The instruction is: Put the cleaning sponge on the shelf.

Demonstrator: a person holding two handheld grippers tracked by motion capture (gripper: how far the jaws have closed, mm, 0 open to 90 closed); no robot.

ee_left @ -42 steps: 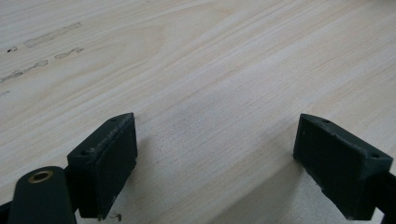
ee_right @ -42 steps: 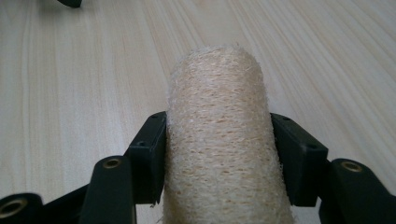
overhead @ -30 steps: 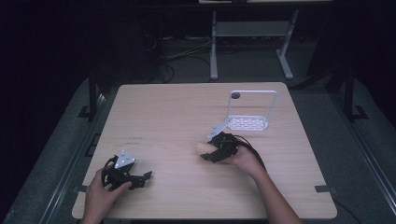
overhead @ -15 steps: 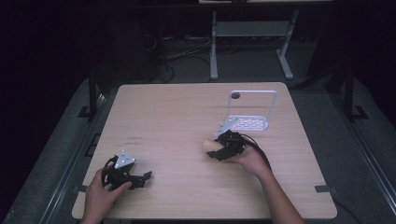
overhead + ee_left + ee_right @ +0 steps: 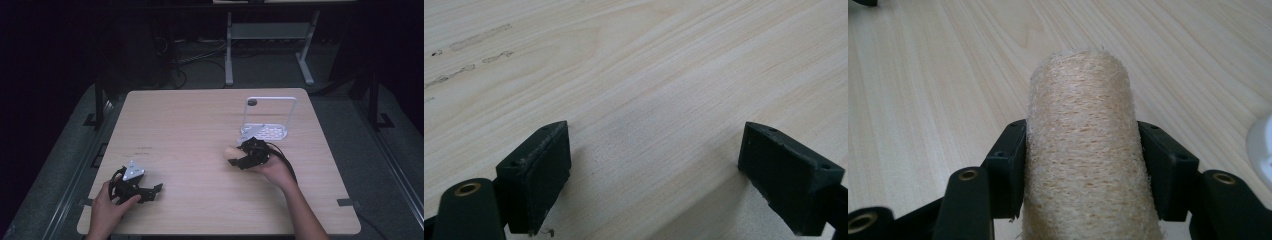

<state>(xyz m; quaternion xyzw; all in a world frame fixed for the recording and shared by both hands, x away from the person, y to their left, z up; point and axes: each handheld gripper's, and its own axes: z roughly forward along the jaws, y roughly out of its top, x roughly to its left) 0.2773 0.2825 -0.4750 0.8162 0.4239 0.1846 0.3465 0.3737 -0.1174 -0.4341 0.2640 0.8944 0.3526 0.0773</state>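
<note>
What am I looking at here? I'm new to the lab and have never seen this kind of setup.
A person sits at a wooden table holding a hand-operated two-jaw gripper in each hand. One picture comes from a camera above the table; the other two come from cameras riding on the grippers, looking along their black jaws. The left gripper is open near the tabletop, holding nothing. The right gripper is shut on a beige fibrous roll, which looks like a loofah sponge. Behind it on the table stands a small white rack with a perforated base.

Dark room, grey floor [image 5: 60, 150], metal frame [image 5: 270, 35] behind wooden table [image 5: 200, 120].
</note>
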